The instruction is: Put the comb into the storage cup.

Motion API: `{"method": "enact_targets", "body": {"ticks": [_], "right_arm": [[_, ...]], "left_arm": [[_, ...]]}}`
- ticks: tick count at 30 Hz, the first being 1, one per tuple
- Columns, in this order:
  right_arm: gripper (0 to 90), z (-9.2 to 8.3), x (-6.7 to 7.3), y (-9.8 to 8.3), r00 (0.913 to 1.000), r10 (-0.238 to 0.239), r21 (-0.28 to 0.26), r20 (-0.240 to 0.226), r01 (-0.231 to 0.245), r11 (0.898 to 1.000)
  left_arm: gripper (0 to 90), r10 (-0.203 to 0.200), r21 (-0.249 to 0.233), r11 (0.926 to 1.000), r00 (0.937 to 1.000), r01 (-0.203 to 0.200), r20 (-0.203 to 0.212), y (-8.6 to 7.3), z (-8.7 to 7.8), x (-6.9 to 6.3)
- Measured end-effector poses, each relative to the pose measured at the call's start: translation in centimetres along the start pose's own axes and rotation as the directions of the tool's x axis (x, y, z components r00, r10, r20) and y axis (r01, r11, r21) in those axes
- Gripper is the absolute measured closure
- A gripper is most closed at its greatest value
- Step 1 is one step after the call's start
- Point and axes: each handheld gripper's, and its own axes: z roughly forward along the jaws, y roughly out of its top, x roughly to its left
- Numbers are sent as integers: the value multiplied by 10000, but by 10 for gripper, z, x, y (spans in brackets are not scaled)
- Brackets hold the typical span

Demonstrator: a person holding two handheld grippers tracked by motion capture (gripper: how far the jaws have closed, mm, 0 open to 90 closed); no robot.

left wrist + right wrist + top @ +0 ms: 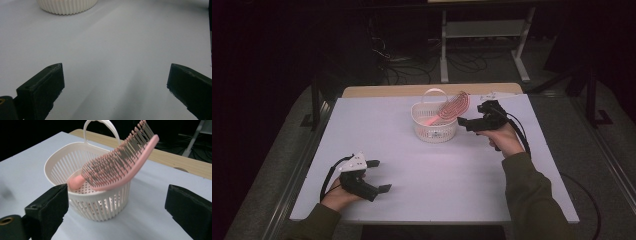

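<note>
A pink hairbrush lies slanted in a white slotted basket, handle down inside, bristled head resting over the rim. My right gripper sits just right of the basket, jaws wide apart and empty; the brush is beyond them, untouched. Near the table's front left corner my left gripper rests low over the white surface, open, nothing between its jaws. The basket's base shows far ahead in the left gripper view.
The white tabletop lies on a wooden table whose far edge shows behind the basket. Cables and a metal stand are on the dark floor beyond. A small white object lies at the back right.
</note>
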Motion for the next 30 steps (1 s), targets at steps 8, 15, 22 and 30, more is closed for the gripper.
{"method": "enact_targets", "body": {"ticks": [8,15,22,30], "right_arm": [[47,-11,3,-15,9999,-109,155,-126,110,9998],[43,-19,8,-28,9993,-268,279,-256,275,9992],[19,-23,17,-43,9978,-478,663,-463,508,9965],[1,-29,27,-62,9955,-740,941,-594,794,9924]], "left_arm": [[12,-219,-145,9997,9997,221,141,1,-1,1],[11,-290,-43,9996,9994,291,199,1,1,0],[11,-357,-32,9994,9992,358,185,1,1,0],[10,-312,49,9995,9993,311,227,1,2,0]]}}
